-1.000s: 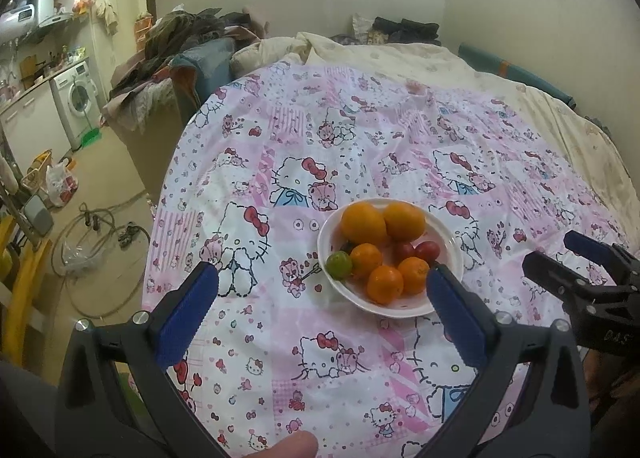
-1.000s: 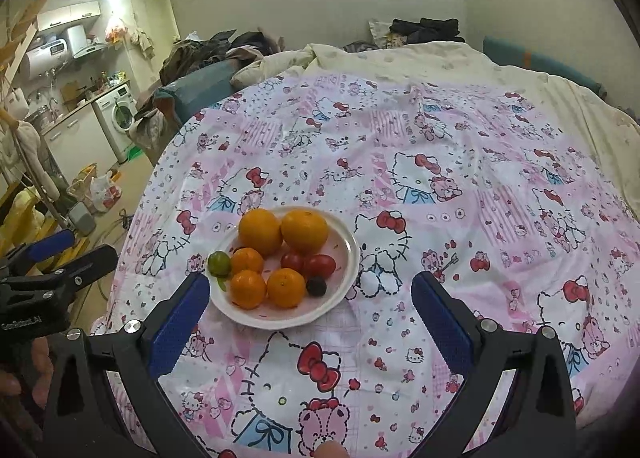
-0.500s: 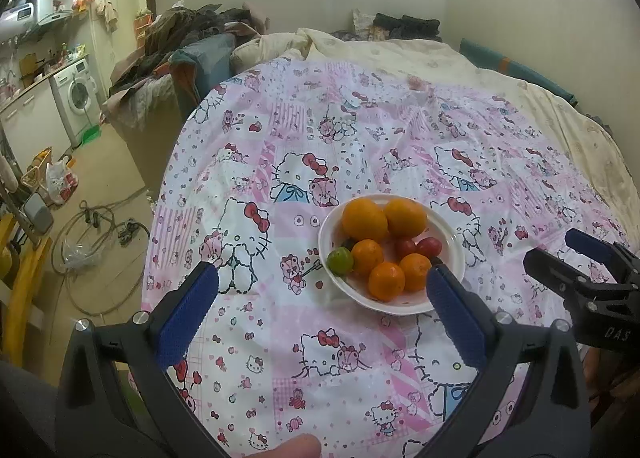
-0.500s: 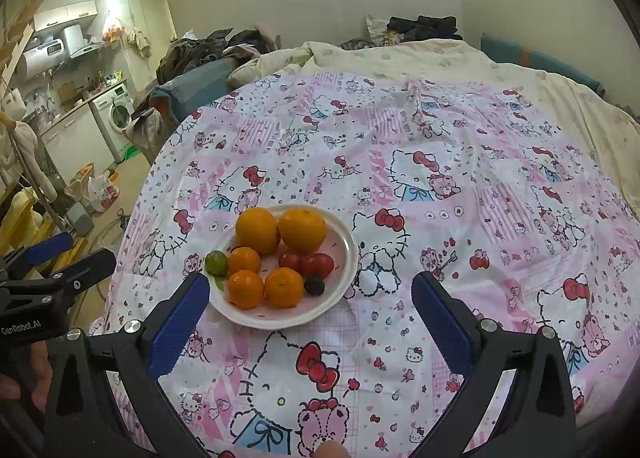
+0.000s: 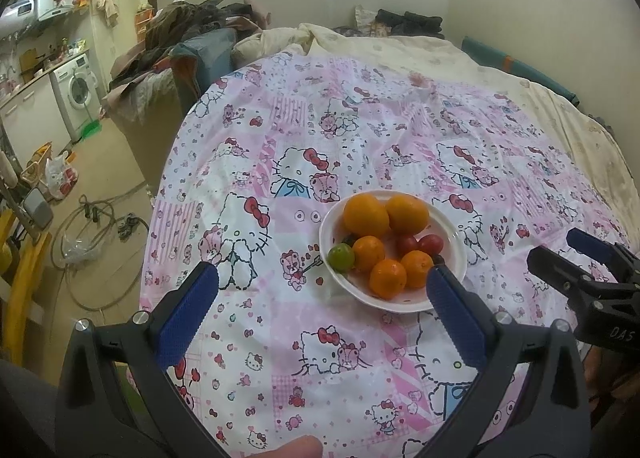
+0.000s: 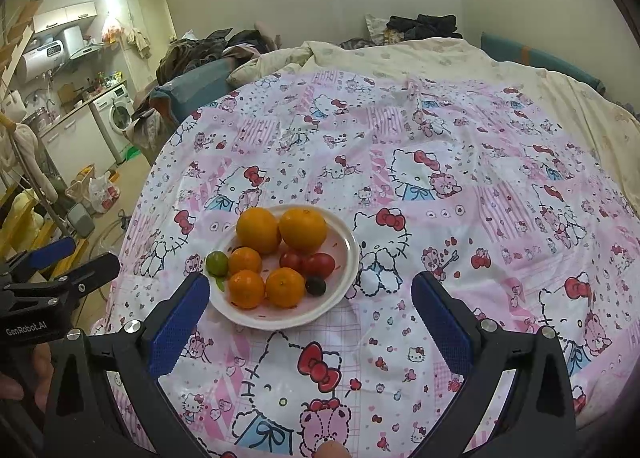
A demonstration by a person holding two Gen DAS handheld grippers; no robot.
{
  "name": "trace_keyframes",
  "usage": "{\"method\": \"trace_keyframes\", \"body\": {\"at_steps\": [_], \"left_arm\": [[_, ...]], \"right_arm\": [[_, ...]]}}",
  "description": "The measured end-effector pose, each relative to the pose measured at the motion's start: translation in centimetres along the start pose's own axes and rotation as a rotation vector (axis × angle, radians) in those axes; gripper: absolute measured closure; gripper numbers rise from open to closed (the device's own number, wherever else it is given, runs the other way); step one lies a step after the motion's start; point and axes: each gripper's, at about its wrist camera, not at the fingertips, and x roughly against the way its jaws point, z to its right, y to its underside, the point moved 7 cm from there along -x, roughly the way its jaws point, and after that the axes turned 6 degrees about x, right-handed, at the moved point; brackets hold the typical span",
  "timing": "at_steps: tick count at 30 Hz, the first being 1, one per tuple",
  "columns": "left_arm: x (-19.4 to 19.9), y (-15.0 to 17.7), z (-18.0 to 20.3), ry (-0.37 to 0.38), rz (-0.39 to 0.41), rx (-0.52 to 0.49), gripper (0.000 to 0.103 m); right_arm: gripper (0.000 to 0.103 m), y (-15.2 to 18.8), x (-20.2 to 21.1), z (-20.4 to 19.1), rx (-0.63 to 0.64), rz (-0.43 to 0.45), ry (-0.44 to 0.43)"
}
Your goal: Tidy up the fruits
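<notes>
Above the near edge of the bed, the left gripper point(image 5: 322, 278) hangs with its two blue-padded fingers spread wide and nothing between them; its right finger point(image 5: 454, 316) overlaps the near right rim of the plate point(image 5: 332, 221) in the left wrist view. The right gripper point(image 6: 310, 288) is also wide open and empty, and its left finger point(image 6: 180, 320) stands just beside the near left rim of the plate. Each gripper also shows at the edge of the other camera's view. The white plate lies on the pink cartoon-cat bedsheet point(image 6: 440, 161) and holds all the fruit: two big oranges point(image 6: 258, 230) at the far side, three small mandarins point(image 6: 245, 289) in front, two red cherry tomatoes point(image 6: 318, 265), one dark small fruit point(image 6: 315, 285) and a green one point(image 6: 216, 262) at the left rim. Compared with one second ago, the plate and the fruit have not moved on the sheet, and both grippers are as open as before. In the right wrist view the plate sits a little nearer to the left finger than it did, so the gripper has crept slightly closer; the left view is almost unchanged. Beyond the sheet there is a cream blanket point(image 5: 400, 53), and at the far left a washing machine point(image 5: 78, 95).
</notes>
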Motion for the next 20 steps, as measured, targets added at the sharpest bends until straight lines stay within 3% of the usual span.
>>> {"method": "trace_keyframes", "body": {"at_steps": [20], "left_arm": [[-0.17,0.34,0.24,0.007,-0.008,-0.002,0.000]], "right_arm": [[0.000,0.06,-0.21,-0.26,-0.012,-0.008,-0.017]]}}
